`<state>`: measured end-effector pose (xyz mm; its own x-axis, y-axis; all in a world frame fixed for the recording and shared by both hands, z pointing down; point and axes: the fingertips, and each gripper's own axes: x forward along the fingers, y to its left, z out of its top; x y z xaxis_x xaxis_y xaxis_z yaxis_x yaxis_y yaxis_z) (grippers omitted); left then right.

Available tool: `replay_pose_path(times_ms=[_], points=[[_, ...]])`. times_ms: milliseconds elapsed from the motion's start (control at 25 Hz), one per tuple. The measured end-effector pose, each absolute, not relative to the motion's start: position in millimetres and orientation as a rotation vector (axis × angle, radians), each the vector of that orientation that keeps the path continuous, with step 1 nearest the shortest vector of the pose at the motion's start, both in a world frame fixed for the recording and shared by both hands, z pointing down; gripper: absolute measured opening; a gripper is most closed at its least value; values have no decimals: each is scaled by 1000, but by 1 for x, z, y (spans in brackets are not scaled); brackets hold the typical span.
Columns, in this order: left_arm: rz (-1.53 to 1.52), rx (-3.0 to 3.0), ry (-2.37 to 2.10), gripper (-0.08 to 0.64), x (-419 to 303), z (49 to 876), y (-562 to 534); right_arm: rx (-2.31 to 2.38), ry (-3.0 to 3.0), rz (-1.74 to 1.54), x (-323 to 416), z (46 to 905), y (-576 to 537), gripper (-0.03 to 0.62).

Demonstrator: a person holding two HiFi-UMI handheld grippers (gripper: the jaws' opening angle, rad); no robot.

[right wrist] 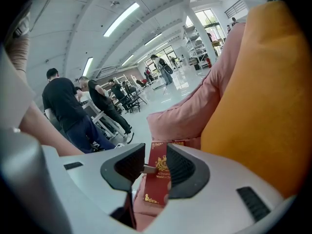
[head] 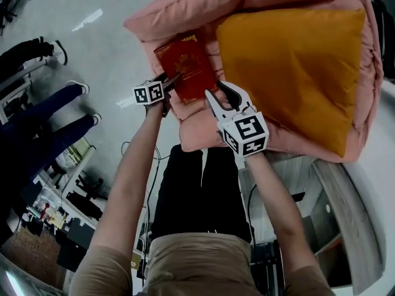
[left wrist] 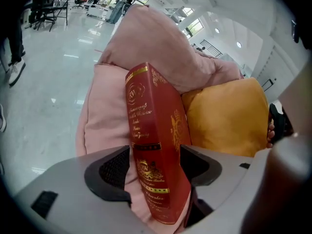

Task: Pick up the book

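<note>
The pale, glossy floor [head: 105, 36] spreads from 9 to 12 o'clock in the head view, with a bystander's blue-trousered legs [head: 43, 113] standing on it at 9 o'clock. From 12 round to 3 o'clock bulges the big pink cushion [head: 185, 8], and on it at 2 o'clock lies the orange pillow [head: 290, 66], taking up most of its top. The red book [head: 185, 66], tooled in gold, sits cover-up against the pink cushion at 12 o'clock, just beside the pillow's 9 o'clock edge. Whether it is raised clear of the fabric I cannot tell. My left claw [head: 170, 85] comes in at the book's 8 o'clock corner. In the left gripper view its two dark pads sit on either side of the volume with the gilt spine facing me, so it is clamped on the book, and a fold of pink fabric is pressed against the spine at 7 o'clock. My right claw [head: 214, 89] is at the book's 4 o'clock corner, and its jaws stand apart. The right gripper view shows the red cover through the gap between them, with pink cushion at 1 o'clock and orange pillow filling 3 o'clock. I cannot tell whether either pad touches the cover, and nothing is pinched there. Its marker cube [head: 245, 134] sits behind the jaws at 6 o'clock, nearer my wrist.
</note>
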<state>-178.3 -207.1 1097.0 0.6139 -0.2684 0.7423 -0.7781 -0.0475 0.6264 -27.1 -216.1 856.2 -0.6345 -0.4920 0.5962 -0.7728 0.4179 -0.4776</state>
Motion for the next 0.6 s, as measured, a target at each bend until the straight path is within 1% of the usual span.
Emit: replay_pose_path(times_ms=[200, 600], points=[[471, 1613, -864, 316, -173, 1104, -213, 1087, -2302, 1081, -29, 864, -218, 123], [252, 1576, -817, 316, -171, 1094, -222, 1080, -2290, 1097, -36, 870, -215, 123]])
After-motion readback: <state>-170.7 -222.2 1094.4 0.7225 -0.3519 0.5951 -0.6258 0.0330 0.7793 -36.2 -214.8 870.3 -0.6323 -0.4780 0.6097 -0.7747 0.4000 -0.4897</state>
